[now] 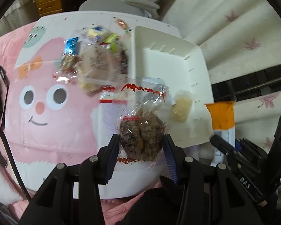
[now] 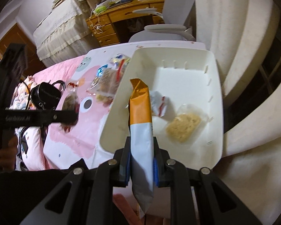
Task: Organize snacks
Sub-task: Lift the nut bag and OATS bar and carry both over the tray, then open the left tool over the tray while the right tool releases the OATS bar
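Observation:
My left gripper (image 1: 141,142) is shut on a clear bag of brown snack pieces (image 1: 141,138), held in the air over the pink cartoon mat beside the white bin (image 1: 138,43). My right gripper (image 2: 141,150) is shut on a long orange-and-white snack packet (image 2: 140,116), raised over the near rim of the white bin (image 2: 218,86). That packet (image 1: 222,114) also shows at the right edge of the left wrist view. Inside the bin lie a pale yellow crisp cake in clear wrap (image 2: 183,126) and a small white-and-red wrapper (image 2: 160,103). The left gripper arm (image 2: 41,118) crosses the right wrist view.
A pile of wrapped snacks (image 1: 95,56) lies on the pink cartoon mat (image 1: 41,101), left of the bin. A black camera with strap (image 2: 45,93) sits on the bed at the left. A grey chair (image 2: 170,31) and wooden desk (image 2: 121,18) stand behind.

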Available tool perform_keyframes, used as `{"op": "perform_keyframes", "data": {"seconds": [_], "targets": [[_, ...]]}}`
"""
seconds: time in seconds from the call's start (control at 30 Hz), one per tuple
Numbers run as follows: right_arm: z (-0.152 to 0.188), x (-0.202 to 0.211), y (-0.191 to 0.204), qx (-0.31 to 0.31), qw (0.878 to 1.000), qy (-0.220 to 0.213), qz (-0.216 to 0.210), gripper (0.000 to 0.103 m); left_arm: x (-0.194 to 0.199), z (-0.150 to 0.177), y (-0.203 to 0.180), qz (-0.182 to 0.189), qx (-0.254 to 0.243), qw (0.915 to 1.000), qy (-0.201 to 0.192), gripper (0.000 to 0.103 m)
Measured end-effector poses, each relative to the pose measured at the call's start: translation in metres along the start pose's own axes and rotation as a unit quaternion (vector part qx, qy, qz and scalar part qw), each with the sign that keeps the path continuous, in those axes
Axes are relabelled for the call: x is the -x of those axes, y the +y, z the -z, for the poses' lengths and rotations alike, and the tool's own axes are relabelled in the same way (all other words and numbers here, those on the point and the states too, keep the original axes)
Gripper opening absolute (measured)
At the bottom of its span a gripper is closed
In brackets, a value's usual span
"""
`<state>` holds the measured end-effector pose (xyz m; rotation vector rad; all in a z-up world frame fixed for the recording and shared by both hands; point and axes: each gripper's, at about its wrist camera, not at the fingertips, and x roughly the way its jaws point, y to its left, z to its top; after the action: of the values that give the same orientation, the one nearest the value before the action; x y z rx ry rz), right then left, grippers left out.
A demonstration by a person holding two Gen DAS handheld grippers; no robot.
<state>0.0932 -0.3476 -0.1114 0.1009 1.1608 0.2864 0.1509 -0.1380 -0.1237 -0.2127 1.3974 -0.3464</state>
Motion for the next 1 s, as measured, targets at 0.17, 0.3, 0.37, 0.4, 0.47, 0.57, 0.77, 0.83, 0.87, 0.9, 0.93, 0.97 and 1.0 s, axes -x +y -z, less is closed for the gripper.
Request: {"op": "perform_keyframes", "data": {"seconds": [0.17,0.3,0.37,0.4,0.47,0.57,0.77,0.83,0.87,0.9,0.93,0.97,1.0], "targets": [[-0.007,0.002,-0.023,-0.015,1.000,-0.007,0.002,0.018,-0.012,-0.007,-0.034,0.020,-0.035,0.9992,-0.003,0.045],[-0.010,0.001,-0.042,-0.030,0.999,-0.007,0.008,0.018,-0.020,-0.011,-0.056,0.032,-0.061,0.9976,-0.007,0.045],[-0.011,0.001,-0.049,-0.039,0.999,-0.006,0.014,0.019,-0.023,-0.012,-0.065,0.036,-0.070,0.9968,-0.009,0.047],[-0.011,0.001,-0.053,-0.046,0.999,-0.006,0.018,0.019,-0.025,-0.012,-0.069,0.038,-0.074,0.9964,-0.010,0.047],[-0.011,-0.001,-0.064,-0.072,0.997,-0.009,0.026,0.020,-0.027,-0.012,-0.072,0.037,-0.070,0.9967,-0.014,0.055],[-0.010,-0.003,-0.079,-0.111,0.994,-0.001,0.022,0.021,-0.027,-0.014,-0.070,0.033,-0.059,0.9975,-0.020,0.070],[-0.006,-0.007,-0.084,-0.134,0.991,0.003,0.009,0.026,-0.023,-0.012,-0.055,0.010,-0.033,0.9991,-0.022,0.072],[-0.004,-0.011,-0.081,-0.141,0.990,0.010,0.001,0.027,-0.021,-0.008,-0.048,0.005,-0.024,0.9995,-0.020,0.072],[-0.002,-0.013,-0.078,-0.144,0.989,0.013,-0.003,0.028,-0.020,-0.006,-0.044,0.003,-0.020,0.9996,-0.019,0.072],[-0.001,-0.014,-0.077,-0.146,0.989,0.015,-0.005,0.028,-0.019,-0.003,-0.041,0.001,-0.018,0.9997,-0.019,0.072],[0.001,-0.016,-0.076,-0.147,0.989,0.018,-0.008,0.028,-0.017,-0.001,-0.038,-0.001,-0.017,0.9997,-0.020,0.072],[0.001,-0.017,-0.072,-0.149,0.989,0.021,-0.010,0.029,-0.015,0.002,-0.033,-0.004,-0.016,0.9997,-0.021,0.072],[0.002,-0.019,-0.068,-0.149,0.988,0.024,-0.011,0.029,-0.013,0.004,-0.029,-0.006,-0.015,0.9996,-0.022,0.072]]}}
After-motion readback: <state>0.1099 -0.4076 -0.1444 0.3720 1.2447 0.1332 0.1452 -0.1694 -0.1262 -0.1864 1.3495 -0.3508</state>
